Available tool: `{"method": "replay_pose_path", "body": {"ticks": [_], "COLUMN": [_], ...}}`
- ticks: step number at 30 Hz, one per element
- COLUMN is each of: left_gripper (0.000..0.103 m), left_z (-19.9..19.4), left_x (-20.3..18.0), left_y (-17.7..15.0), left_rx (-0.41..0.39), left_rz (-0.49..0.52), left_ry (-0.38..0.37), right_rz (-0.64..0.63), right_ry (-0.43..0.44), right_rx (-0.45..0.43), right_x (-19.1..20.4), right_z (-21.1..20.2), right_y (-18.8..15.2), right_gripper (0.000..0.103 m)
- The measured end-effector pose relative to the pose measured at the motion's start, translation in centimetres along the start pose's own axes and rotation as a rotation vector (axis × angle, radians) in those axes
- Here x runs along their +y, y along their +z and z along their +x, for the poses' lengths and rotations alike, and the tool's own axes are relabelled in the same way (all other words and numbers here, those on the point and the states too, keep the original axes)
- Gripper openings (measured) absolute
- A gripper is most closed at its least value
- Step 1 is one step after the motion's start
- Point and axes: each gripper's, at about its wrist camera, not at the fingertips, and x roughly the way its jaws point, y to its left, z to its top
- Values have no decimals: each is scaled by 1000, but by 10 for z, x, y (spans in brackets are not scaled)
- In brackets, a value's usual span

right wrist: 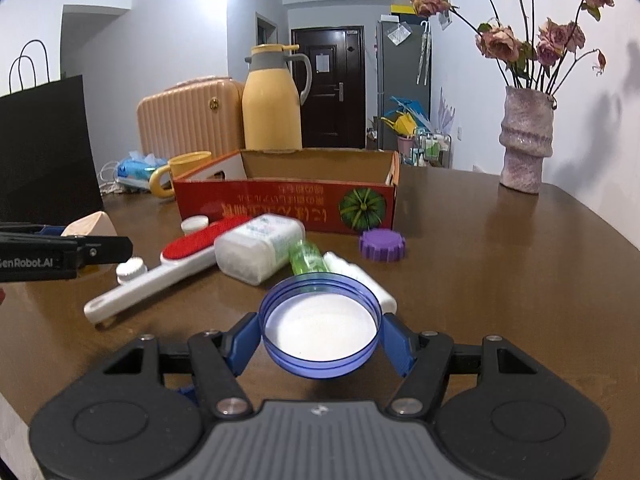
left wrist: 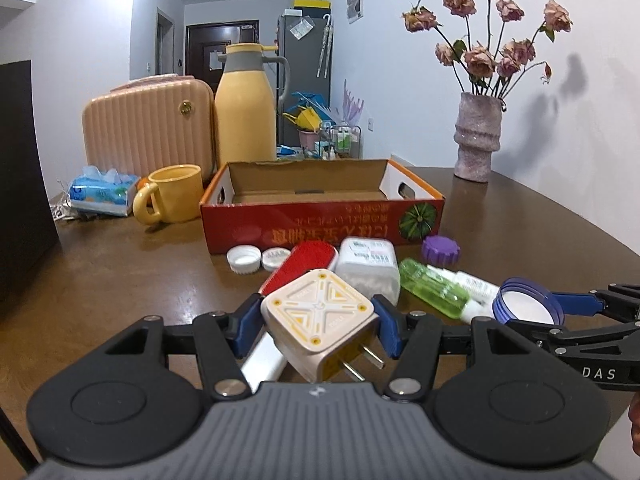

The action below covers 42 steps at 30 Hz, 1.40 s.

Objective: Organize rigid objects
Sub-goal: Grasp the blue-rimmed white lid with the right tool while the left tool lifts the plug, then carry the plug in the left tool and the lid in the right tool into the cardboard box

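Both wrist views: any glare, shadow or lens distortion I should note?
Left wrist view: fisheye bends the table edge, dark corners, flower shadows on the wall beside the vase. Right wrist view: same curvature, soft glare on the tabletop, blue lid sharp.

Readable text: two gripper marks only.
"DAS" in white on the black right gripper arm point(left wrist: 599, 373), seen from left wrist cam; "GenRobot.AI" on the black left gripper arm point(right wrist: 30, 263), seen from right wrist cam. Red cardboard box point(left wrist: 320, 224) has upside-down yellow characters, not legible; white rectangular plastic bottle point(left wrist: 366, 266) label too blurred.

Bright indoor light, glare on table point(left wrist: 520, 240), fisheye-warped edges.
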Motion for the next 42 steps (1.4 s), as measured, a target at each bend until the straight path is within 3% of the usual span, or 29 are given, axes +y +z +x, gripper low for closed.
{"method": "replay_pose_path", "body": {"ticks": [14,42], "left_gripper": [60,60], "left_z": [23,119], "left_x": [13,20], "left_y": [44,121], "left_rx": [-39,-61], "left_rz": [-14,-63], "left_ry": [33,69], "right_rz": [-16,15], "right_ry": [14,-22], "right_rx": [-52,-97], "right_x": [5,-21], "right_z": [24,127], "right_y": [40,134], "right_gripper": [65,65]}}
